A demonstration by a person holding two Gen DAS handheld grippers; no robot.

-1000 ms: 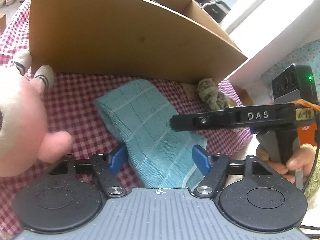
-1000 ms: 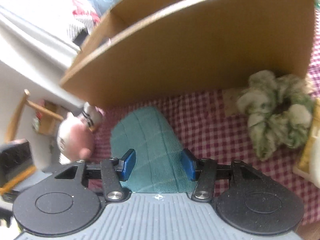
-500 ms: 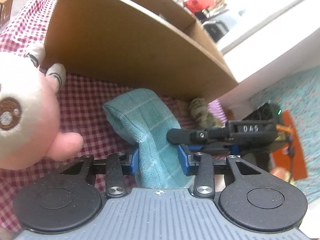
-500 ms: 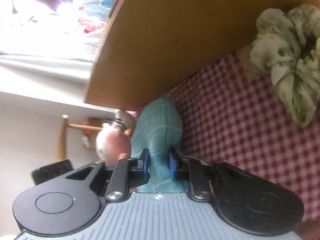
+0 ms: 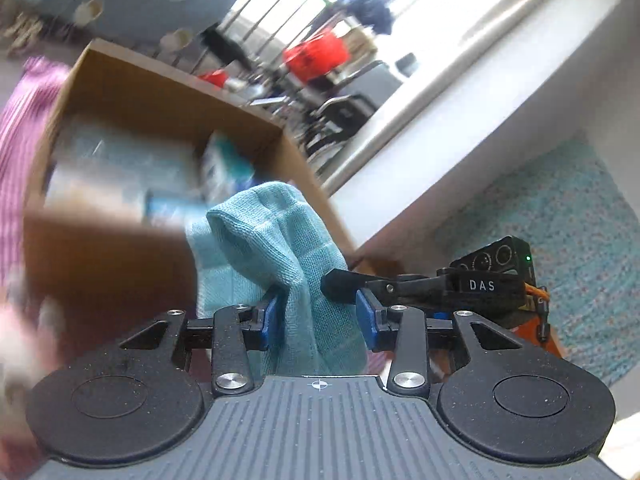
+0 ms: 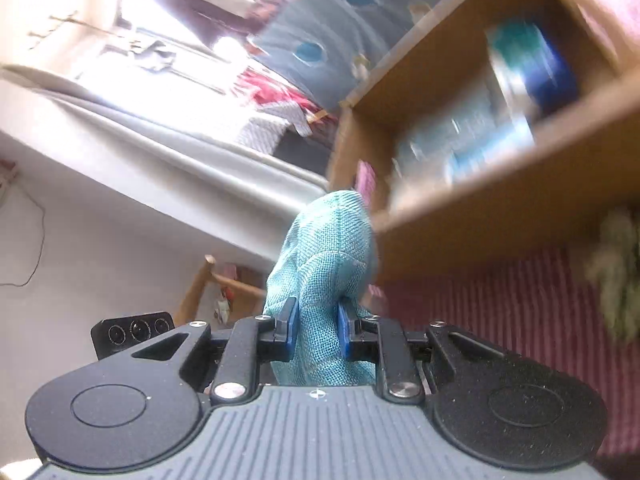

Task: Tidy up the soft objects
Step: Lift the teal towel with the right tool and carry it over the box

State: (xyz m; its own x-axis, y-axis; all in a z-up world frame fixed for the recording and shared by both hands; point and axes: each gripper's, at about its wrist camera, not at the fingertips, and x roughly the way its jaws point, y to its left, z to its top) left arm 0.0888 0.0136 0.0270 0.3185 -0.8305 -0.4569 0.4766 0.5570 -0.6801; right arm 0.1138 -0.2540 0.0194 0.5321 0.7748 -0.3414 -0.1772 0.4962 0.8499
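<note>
Both the left gripper [image 5: 318,320] and right gripper [image 6: 314,330] clamp the teal cloth [image 5: 280,240], lifted beside the cardboard box [image 5: 168,104]; boxing it remains, and a scrunchie [image 6: 616,272] waits below the box.

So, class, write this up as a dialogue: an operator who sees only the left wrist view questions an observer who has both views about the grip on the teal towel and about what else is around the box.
Operator: Does the right gripper really pinch the teal towel? I only see it from the side.
Observer: Yes. Its jaws have just been closing, and both blue pads press on a bunched fold of the towel.
Operator: Is anything soft out of my view?
Observer: A blurred green-and-white scrunchie lies on the checked cloth, beside the cardboard box.
</note>
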